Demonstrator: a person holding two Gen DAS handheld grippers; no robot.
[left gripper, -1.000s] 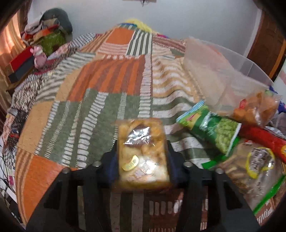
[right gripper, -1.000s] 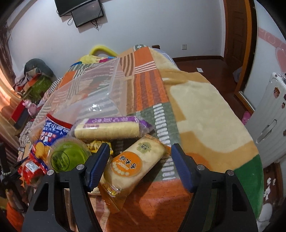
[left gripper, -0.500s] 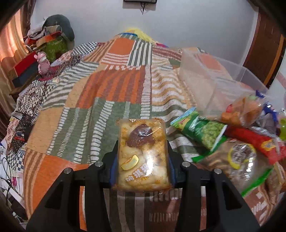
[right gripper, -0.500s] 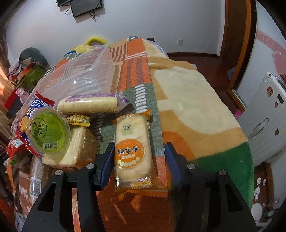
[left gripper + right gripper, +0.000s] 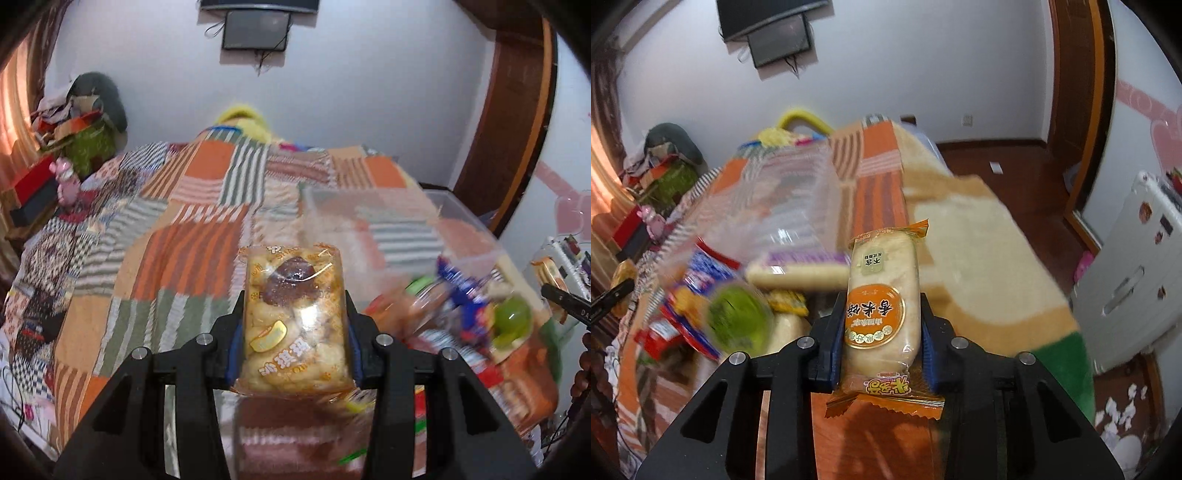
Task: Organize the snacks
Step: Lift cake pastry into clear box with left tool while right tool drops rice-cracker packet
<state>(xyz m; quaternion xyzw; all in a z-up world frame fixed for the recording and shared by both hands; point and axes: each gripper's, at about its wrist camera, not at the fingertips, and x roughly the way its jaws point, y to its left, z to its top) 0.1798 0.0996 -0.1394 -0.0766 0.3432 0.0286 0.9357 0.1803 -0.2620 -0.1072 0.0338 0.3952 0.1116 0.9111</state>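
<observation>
My left gripper [image 5: 294, 332] is shut on a clear pack of golden puffed snacks [image 5: 293, 321], held above the patchwork blanket [image 5: 184, 229]. My right gripper [image 5: 881, 343] is shut on an orange-labelled rice cake pack [image 5: 881, 295], lifted off the bed. A clear plastic bin [image 5: 399, 225] stands on the bed beyond the snack pile [image 5: 480, 317]; it also shows in the right wrist view as the bin [image 5: 790, 199]. The pile there holds a purple-wrapped cake bar [image 5: 798, 269], a green-lidded cup [image 5: 738, 321] and a blue and red bag [image 5: 698, 273].
A suitcase [image 5: 1126, 280] stands on the wooden floor right of the bed. Clothes and boxes [image 5: 74, 125] are stacked at the far left by the curtain. A screen [image 5: 256, 33] hangs on the far wall. The right gripper's finger [image 5: 565, 299] shows at the left view's right edge.
The right gripper closed around the rice cake pack and lifted it from the blanket. The left gripper rose with its puffed snack pack, so more of the wall and bin shows.
</observation>
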